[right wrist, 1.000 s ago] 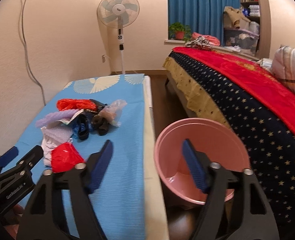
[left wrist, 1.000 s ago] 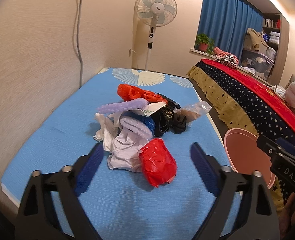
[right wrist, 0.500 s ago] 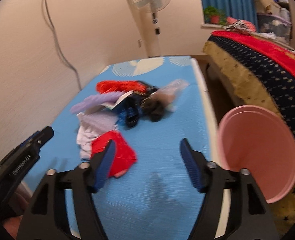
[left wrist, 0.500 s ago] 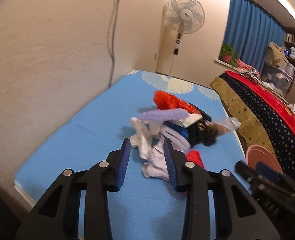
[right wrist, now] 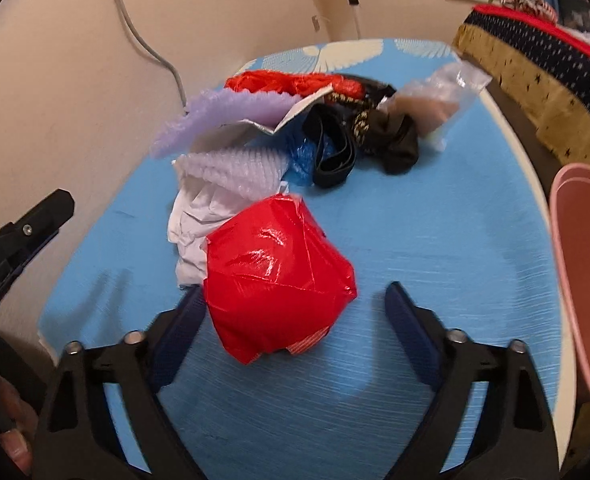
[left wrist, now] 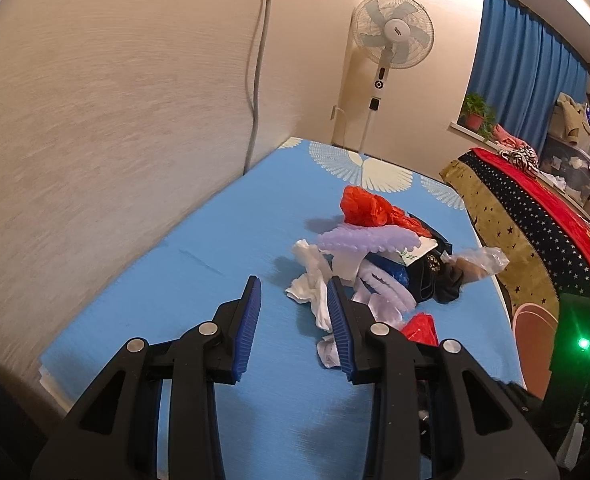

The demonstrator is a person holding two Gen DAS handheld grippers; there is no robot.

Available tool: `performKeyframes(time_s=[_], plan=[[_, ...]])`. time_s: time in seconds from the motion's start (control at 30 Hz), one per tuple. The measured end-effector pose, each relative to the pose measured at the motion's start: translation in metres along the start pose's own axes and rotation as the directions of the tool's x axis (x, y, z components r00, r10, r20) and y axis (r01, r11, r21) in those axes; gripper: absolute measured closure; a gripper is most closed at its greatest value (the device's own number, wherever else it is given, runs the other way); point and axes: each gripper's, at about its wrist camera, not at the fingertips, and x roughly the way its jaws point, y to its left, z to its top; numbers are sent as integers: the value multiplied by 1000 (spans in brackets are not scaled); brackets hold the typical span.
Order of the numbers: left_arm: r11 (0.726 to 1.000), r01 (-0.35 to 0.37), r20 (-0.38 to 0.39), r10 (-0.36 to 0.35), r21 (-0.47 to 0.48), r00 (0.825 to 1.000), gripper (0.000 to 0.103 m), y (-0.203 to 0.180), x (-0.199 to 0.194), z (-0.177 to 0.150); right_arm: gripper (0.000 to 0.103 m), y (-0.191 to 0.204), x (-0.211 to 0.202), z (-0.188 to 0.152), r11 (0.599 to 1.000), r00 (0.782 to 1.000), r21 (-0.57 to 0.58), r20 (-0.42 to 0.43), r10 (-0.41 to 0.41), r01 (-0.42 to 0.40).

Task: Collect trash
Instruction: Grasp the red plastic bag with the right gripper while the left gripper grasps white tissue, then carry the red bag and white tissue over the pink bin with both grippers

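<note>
Left wrist view: the left gripper (left wrist: 294, 322) hangs narrowly parted over the blue mat (left wrist: 215, 248), empty — the trash pile (left wrist: 379, 256) lies just beyond.

Right wrist view: the right gripper (right wrist: 295, 312) gapes wide around a red plastic wad (right wrist: 275, 280) at the mat's near edge — pink bin (right wrist: 583, 272) beside its right edge.

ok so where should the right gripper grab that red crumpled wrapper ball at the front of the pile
Across its widest middle, coming straight forward and low over the blue mat. The red wrapper ball already sits between the open fingers of the right gripper, free on its right, white paper touching its left, so closing there should pinch only the ball.
</note>
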Motion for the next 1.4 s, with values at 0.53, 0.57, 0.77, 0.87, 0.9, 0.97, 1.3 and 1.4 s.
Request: performKeyframes(time_s=[0.53,0.57,0.77,0.87,0.9,0.97,1.3,1.4], plan=[[995,95,-132,-100,-39,986,69,-23,47,-15,39,-49,-39,5,981,976,82,112,-186,177],[995,94,-137,-98,-40,986,69,-24,49,-16,39,-52,-41,4,980,975,87,114,-189,180],[995,86,-199,-94,-46,976,71,-27,64,-24,39,-54,-48,4,980,973,86,128,-190,180],[994,94,-227,-102,-46,969,76,-29,68,-25,39,-50,-48,6,981,973,72,134,-186,178],[994,99,-237,-106,-43,966,78,-30,70,-26,39,-49,-49,7,982,973,68,138,-187,179],[994,100,-253,-107,-41,962,85,-32,74,-28,39,-47,-53,7,982,972,66,146,-185,177],[993,109,-269,-115,-36,956,92,-29,54,-35,39,-37,-78,10,981,960,38,201,-192,188],[992,115,-268,-123,-46,956,92,-26,45,-36,39,-34,-85,8,980,957,26,215,-196,195]])
